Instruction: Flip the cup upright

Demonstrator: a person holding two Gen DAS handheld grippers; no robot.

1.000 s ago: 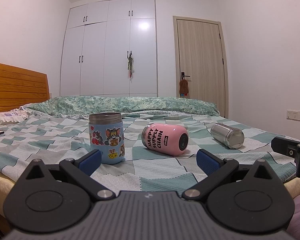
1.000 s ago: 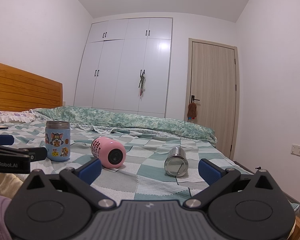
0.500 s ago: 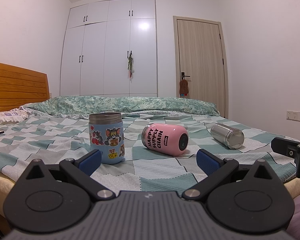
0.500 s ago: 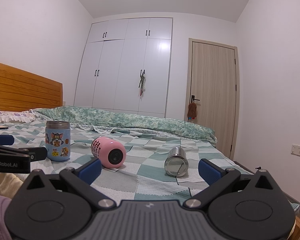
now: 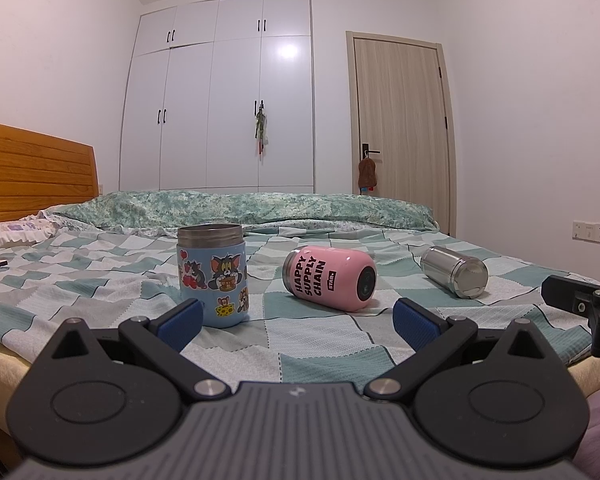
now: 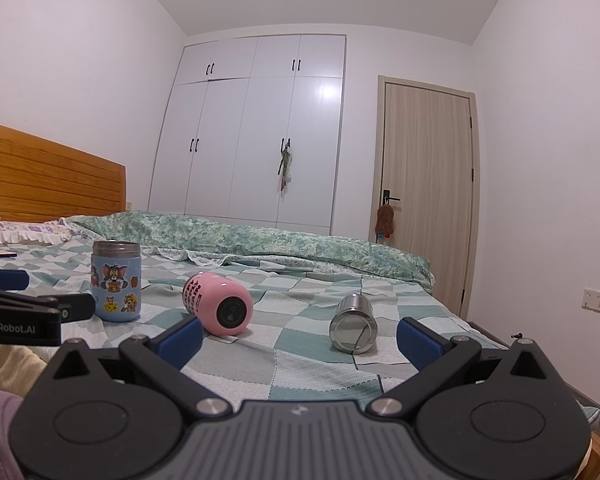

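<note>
So the pink cup [image 5: 330, 279] is lying on its side on the bed [image 5: 320, 344], roughly mid-blanket, with its dark round base facing my way and the "HAPPY SUPPLY CHAIN" lettering running along its body. From the right wrist view the same pink cup [image 6: 219, 308] shows that dark end almost head-on.

To the left of the pink cup there's a blue cartoon cup [image 5: 213, 276] standing upright, open steel rim on top, close by but not touching it. To the right of the pink cup, a bit farther off, a steel cup [image 5: 455, 272] is also tipped over on its side, flat shiny end toward me.

My left claw [image 5: 296, 320] is spread wide, nothing in it, hovering low in front of the pink cup and short of it; one blue pad [image 5: 180, 321] overlaps the blue cup's bottom in the view. My right claw [image 6: 299, 334] is spread wide too, empty, with the steel cup [image 6: 353, 324] between its pads and farther back.

Behind the pink cup are a rumpled green quilt [image 5: 236, 208], white wardrobe [image 5: 220, 100] and wooden door [image 5: 400, 132].
</note>
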